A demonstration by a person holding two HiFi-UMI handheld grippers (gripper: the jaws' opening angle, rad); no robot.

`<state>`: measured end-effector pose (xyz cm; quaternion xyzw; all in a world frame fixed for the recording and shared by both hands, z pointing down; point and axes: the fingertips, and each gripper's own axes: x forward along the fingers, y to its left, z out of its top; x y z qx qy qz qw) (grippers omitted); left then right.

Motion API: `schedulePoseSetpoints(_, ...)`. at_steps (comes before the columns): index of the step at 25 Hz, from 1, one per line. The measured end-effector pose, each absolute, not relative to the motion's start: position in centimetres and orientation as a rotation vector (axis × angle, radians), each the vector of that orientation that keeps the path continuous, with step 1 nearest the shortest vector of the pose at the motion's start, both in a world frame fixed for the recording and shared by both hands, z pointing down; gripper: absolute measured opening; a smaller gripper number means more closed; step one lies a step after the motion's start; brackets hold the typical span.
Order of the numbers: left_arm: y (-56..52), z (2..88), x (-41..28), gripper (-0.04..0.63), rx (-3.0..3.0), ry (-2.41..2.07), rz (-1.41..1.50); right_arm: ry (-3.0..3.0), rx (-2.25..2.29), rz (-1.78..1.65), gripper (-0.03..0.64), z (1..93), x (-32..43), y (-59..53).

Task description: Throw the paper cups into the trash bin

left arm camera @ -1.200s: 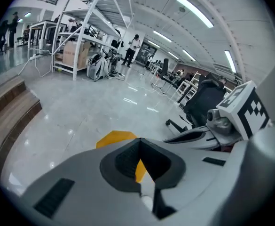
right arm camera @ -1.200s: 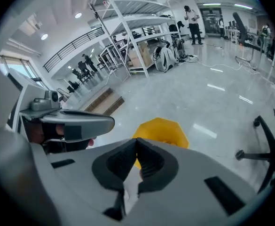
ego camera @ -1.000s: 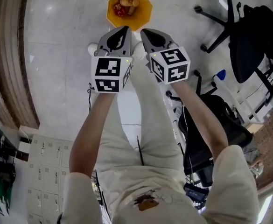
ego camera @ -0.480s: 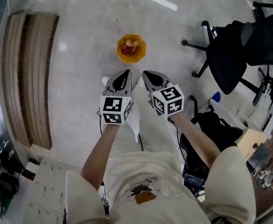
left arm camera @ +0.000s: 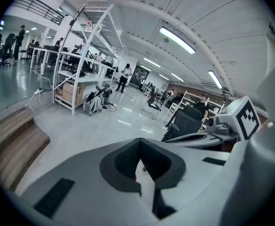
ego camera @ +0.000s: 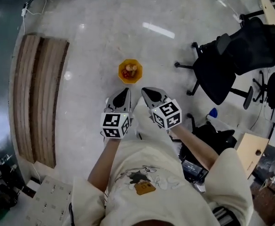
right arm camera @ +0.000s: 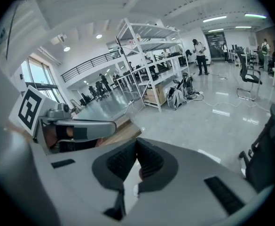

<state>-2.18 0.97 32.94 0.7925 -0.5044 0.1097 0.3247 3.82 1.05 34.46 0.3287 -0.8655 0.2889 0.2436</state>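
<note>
An orange trash bin (ego camera: 130, 71) stands on the pale floor ahead of me, with paper cups (ego camera: 133, 68) and red scraps inside it. My left gripper (ego camera: 123, 92) and right gripper (ego camera: 146, 91) hang side by side high above the floor, just short of the bin in the head view. In the left gripper view the left gripper (left arm camera: 139, 142) has its jaws closed together with nothing between them. The right gripper (right arm camera: 137, 142) is likewise shut and empty. Each gripper view shows the other gripper beside it.
A long wooden platform (ego camera: 38, 93) runs along the left. Black office chairs (ego camera: 231, 55) stand at the right, with a black bag (ego camera: 212, 135), a blue bottle (ego camera: 213, 112) and a cardboard box (ego camera: 252, 152) near my right side. White shelving racks (left arm camera: 88, 65) stand farther off.
Both grippers have risen together, staying shut and empty. The head view has climbed too, so the orange bin now looks smaller and farther below.
</note>
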Motion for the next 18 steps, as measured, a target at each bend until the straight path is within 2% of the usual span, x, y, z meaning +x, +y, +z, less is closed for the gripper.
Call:
schedulePoseSetpoints(7,1.9,26.8,-1.8,0.006,2.181,-1.263,0.27,-2.436,0.977,0.544,0.008,26.5,4.3,-0.3)
schedulePoseSetpoints(13,3.6,20.5,1.9,0.006,2.277,-1.256,0.198,-2.542,0.967,0.613,0.008,20.8,7.3,3.6)
schedulePoseSetpoints(18,3.8,18.8,4.9,0.006,2.346,-1.201,0.142,-2.57,1.014,0.657,0.008,19.9,9.2,4.3)
